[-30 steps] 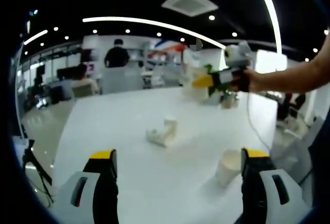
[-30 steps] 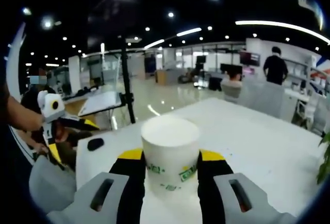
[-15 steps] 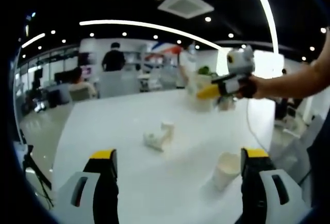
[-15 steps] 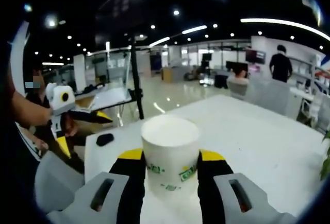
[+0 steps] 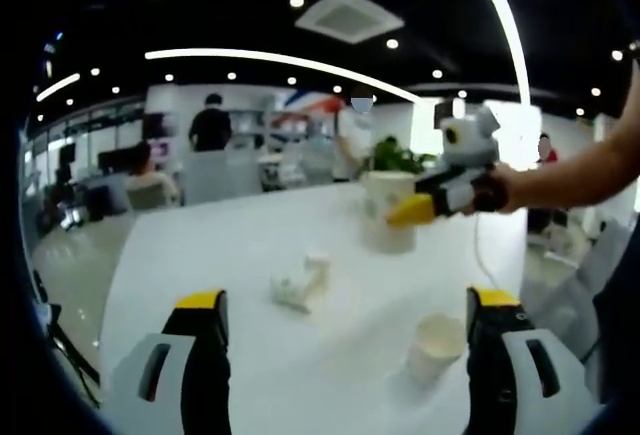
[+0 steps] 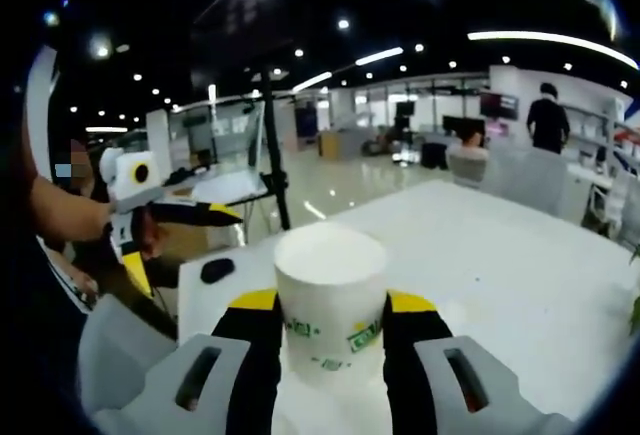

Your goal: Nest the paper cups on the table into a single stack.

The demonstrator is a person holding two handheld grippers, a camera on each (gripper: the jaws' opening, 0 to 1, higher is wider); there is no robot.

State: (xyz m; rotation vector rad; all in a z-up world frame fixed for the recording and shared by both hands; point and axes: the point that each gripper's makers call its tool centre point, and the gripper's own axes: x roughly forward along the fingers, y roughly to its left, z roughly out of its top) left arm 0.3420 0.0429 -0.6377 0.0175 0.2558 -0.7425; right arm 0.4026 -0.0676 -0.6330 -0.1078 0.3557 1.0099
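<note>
My right gripper (image 6: 332, 307) is shut on a white paper cup (image 6: 330, 295) with green print, held upright above the white table (image 6: 500, 275). In the left gripper view that same gripper (image 5: 412, 210) comes in from the right on a person's arm, and the cup (image 5: 386, 210) hangs over the far part of the table (image 5: 200, 245). My left gripper (image 5: 346, 303) is open with nothing between its jaws. An upright paper cup (image 5: 433, 345) stands just inside its right jaw. Two blurred cups (image 5: 298, 283) sit touching mid-table, one lying on its side.
A small black object (image 6: 215, 270) lies near the table's edge, with a tripod pole (image 6: 275, 165) behind it. My left gripper (image 6: 150, 213) shows at the left. A green plant (image 5: 400, 158) stands at the table's far end, and people sit and stand in the office behind.
The right gripper has carried its cup lower and nearer the table's middle in the left gripper view. Both views have drifted slightly. The cups on the table have stayed put.
</note>
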